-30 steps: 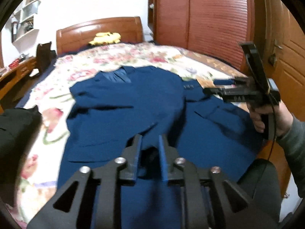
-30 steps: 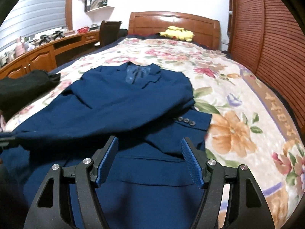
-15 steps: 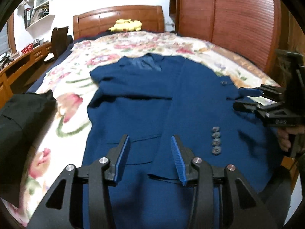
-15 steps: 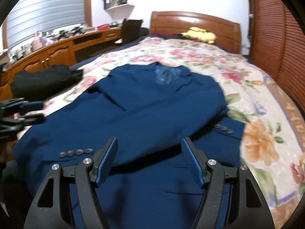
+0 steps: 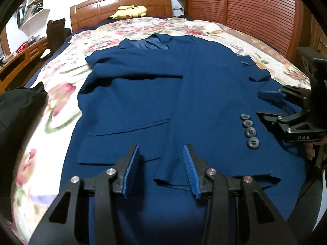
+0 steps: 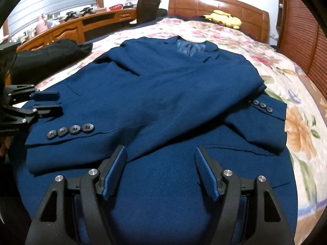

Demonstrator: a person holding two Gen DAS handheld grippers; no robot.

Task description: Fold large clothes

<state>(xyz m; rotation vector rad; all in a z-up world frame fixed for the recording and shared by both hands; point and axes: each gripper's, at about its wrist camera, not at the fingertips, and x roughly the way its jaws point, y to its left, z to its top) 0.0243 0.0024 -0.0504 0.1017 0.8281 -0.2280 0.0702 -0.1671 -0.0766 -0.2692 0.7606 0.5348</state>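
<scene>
Left gripper (image 5: 161,168) hangs over the near hem of the blue jacket (image 5: 143,94), jaws parted and empty, a folded front edge running up between the fingers. Right gripper (image 6: 160,172) sits wider apart, nothing pinched, cloth spread flat beneath and ahead of its fingers. Only the left view shows a person's fingertips (image 5: 310,151) behind the other tool, right of the fingers. Only the right view shows the second cuff with its buttons (image 6: 262,106) lying far right of the fingers, at the jacket's edge. The four-button cuff (image 6: 71,130) shows in both, lying between the two grippers. Flowered bedspread (image 6: 296,122) opens bare to the right; a black garment (image 6: 47,59) crowds the left edge. Beyond the collar, a yellow plush toy (image 5: 128,12) rests against the wooden headboard (image 5: 122,2).
</scene>
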